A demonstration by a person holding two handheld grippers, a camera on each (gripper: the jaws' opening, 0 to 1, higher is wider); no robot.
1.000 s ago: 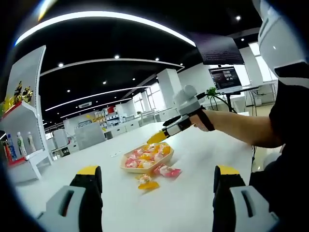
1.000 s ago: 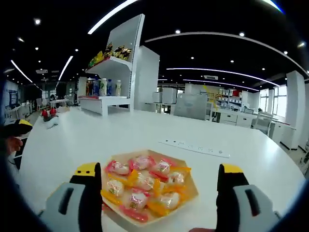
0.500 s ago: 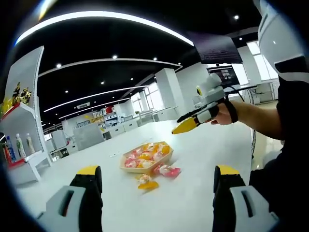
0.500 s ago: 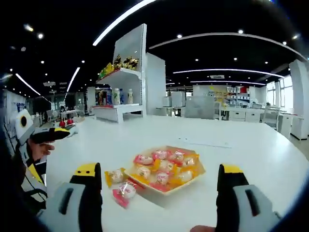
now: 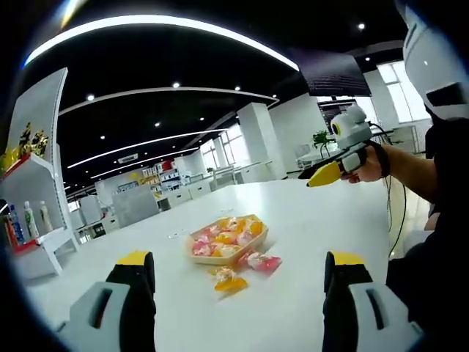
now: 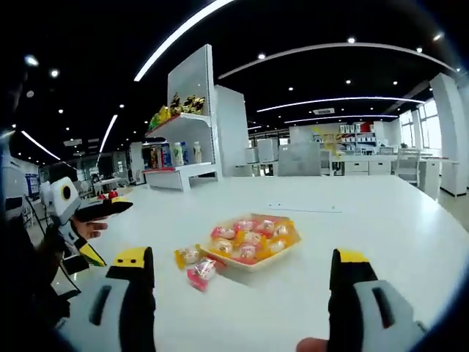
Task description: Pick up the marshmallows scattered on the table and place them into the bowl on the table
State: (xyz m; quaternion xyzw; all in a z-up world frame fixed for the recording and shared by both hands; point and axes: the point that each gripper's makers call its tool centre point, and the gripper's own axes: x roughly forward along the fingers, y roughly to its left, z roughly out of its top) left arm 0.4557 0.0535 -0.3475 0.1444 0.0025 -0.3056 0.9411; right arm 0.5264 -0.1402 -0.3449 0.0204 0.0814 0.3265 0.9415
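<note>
Left tool point(image 5: 234, 282) wide open, empty | right tool point(image 6: 245, 282) wide open, empty

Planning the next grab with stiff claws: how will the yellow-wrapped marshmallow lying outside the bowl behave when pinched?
The yellow-wrapped marshmallow looks small and puffy, so probably light and squashy. Its glossy wrapper with loose twisted ends may crinkle and slip. Lying flat on the table beside the bowl, it will likely slide rather than roll.
</note>
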